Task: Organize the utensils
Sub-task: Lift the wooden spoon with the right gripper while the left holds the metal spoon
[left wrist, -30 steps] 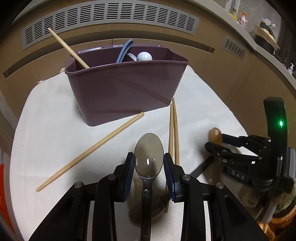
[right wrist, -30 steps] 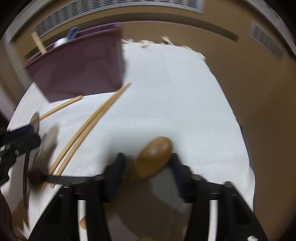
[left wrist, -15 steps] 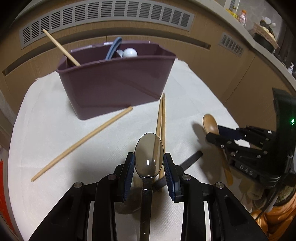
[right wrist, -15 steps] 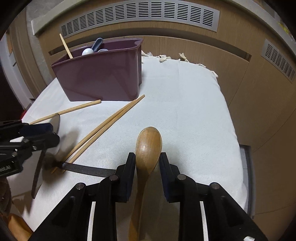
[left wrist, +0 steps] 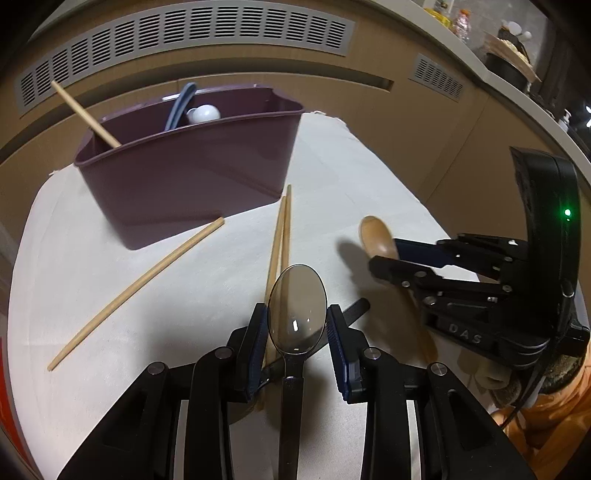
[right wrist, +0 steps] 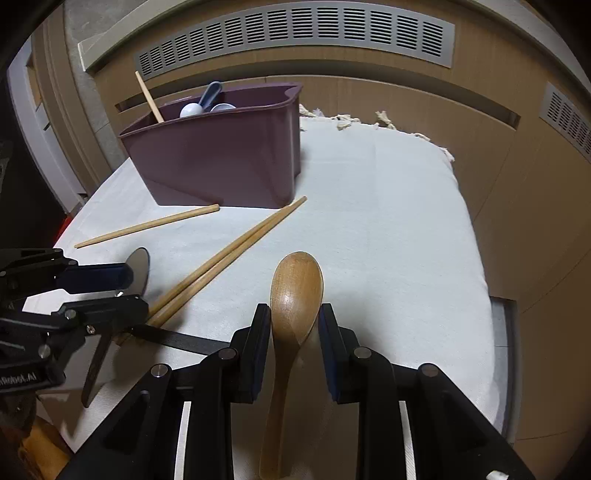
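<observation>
a wood-panelled wall with long grey vents curves behind a tabletop covered by a white cloth. near the back of the cloth stands a dark purple bin holding one upright chopstick, a blue handle and white spoons. in front of the bin a single chopstick lies slanted on the cloth, and a pair of chopsticks lies side by side, one end close to the bin's corner. a black knife rests on the cloth under the near ends of the pair. the left gripper has its fingers closed on a metal spoon, bowl pointing forward, lifted above the cloth. the right gripper has just been closing its fingers, and they now clamp the neck of a wooden spoon, its bowl forward and its handle running back between them.
</observation>
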`<action>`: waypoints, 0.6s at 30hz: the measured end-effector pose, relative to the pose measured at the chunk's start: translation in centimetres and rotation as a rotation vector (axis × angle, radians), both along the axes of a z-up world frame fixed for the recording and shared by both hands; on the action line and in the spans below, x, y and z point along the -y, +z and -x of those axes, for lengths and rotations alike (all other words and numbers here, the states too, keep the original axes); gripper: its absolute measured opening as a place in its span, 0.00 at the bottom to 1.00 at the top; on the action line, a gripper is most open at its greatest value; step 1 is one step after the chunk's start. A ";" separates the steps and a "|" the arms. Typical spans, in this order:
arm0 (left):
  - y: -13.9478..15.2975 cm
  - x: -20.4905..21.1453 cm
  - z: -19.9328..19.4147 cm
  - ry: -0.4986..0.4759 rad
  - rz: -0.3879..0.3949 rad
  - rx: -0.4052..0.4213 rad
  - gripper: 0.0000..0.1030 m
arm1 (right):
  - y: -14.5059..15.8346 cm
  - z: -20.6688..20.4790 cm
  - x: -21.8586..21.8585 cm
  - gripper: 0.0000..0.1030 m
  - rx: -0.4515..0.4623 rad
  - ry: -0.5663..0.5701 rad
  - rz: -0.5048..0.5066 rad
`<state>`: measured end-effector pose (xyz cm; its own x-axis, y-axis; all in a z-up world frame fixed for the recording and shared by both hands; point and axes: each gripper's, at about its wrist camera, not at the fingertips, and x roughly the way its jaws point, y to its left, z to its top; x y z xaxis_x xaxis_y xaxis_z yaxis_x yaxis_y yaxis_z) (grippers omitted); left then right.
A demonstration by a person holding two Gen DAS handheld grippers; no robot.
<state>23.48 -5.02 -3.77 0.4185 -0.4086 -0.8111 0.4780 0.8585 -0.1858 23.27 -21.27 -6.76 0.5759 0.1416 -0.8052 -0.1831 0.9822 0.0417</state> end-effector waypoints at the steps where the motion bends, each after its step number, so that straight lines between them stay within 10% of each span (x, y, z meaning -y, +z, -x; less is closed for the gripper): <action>1: 0.0 0.1 -0.1 -0.004 0.000 -0.001 0.32 | -0.1 -0.1 -0.1 0.24 -0.004 0.005 -0.004; 18: 2.3 0.5 -0.4 -0.001 0.031 0.050 0.32 | 0.1 -0.9 -0.6 0.24 0.008 0.019 -0.016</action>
